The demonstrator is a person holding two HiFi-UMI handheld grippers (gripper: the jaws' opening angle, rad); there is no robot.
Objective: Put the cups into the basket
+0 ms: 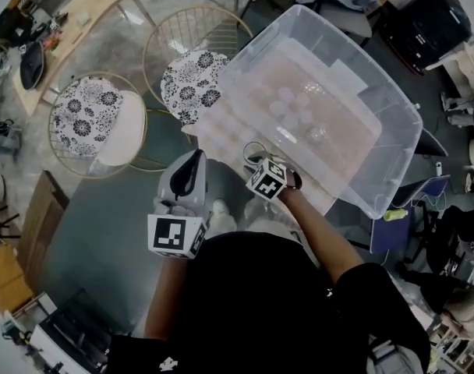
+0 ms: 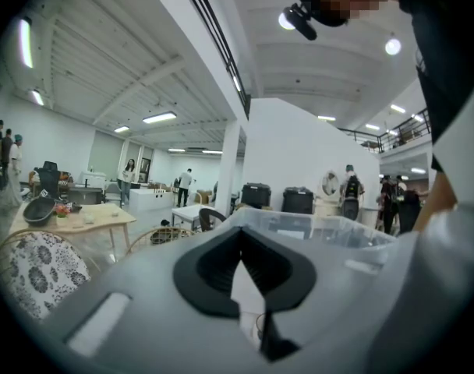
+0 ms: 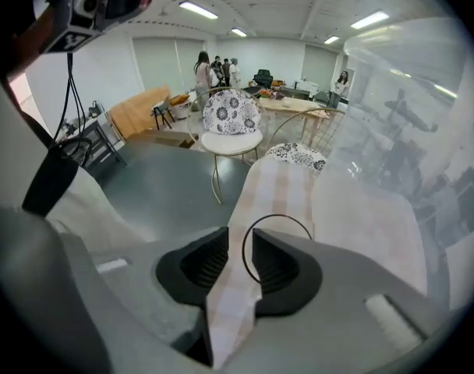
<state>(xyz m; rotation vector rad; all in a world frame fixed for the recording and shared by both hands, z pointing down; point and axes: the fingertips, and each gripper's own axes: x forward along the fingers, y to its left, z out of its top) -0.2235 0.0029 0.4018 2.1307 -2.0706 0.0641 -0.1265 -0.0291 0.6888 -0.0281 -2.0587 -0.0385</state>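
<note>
We hold our right tool open, one side of the clear plastic cup between its jaws unpinched, and our left tool closed, empty.

You've got a floral-cushioned wire chair beside the checked cloth, a second floral chair just left, wooden table beyond.

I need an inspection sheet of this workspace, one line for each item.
surface: checked tablecloth, flat.
job's things: clear basket holds several pale cups; one clear cup stands outside on the cloth.
clutter: nothing seen.
grippers: left gripper claw shut, empty; right gripper claw open at the outside cup's rim.
cables: black cable hanging near the person.
surroundings: floral chairs, wooden table, people far off.
</note>
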